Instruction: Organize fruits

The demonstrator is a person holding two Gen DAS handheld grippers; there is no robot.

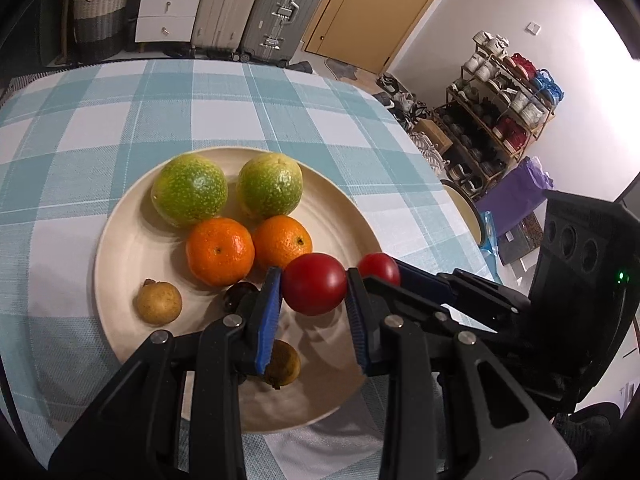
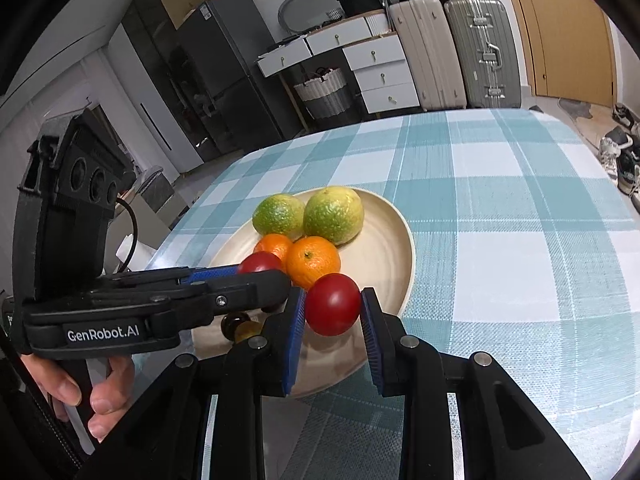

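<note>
Fruits fill a cream plate [image 1: 120,240] on the checked tablecloth [image 1: 100,120]: two green citrus [image 1: 189,190], two oranges [image 1: 220,250], a brown fruit [image 1: 158,303] and a dark one, perhaps a chestnut, half hidden. The left gripper [image 1: 314,296] clamps a red tomato [image 1: 314,283] above the plate; the right gripper [image 1: 394,276] beside it carries another.

From the right wrist, the right gripper [image 2: 333,312] squeezes its red tomato [image 2: 333,309] over the plate's [image 2: 400,248] near rim. The left gripper [image 2: 256,270], held in a hand [image 2: 96,392], grips its tomato [image 2: 260,263] beside the oranges [image 2: 313,262].
</note>
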